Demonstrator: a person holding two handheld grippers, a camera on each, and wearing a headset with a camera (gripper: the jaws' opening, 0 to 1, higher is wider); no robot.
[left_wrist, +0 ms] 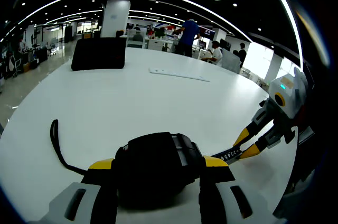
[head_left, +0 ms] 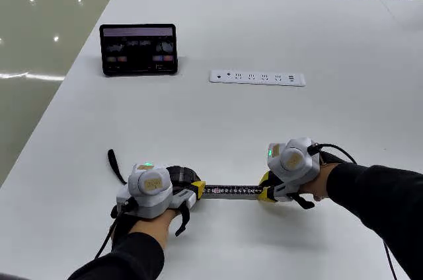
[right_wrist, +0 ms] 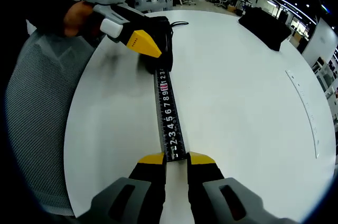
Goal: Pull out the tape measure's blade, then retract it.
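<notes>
A black tape measure case [head_left: 183, 176] lies on the white table [head_left: 218, 121] near its front edge, and my left gripper [head_left: 190, 195] is shut around it. In the left gripper view the yellow-tipped jaws of my left gripper [left_wrist: 158, 163] press both sides of the case [left_wrist: 156, 171], and its black wrist strap [left_wrist: 55, 140] trails off to the left. A short length of blade [head_left: 231, 191] runs out to the right. My right gripper [head_left: 268, 193] is shut on the blade's end. In the right gripper view the numbered blade [right_wrist: 169, 113] stretches from my right gripper [right_wrist: 176, 158] to the case [right_wrist: 161, 31].
A dark tablet [head_left: 138, 49] stands at the back left, and a white power strip [head_left: 257, 77] lies mid-table beyond the grippers. The table's left edge drops to a shiny floor. A mesh chair back [right_wrist: 42, 108] is close to the near edge.
</notes>
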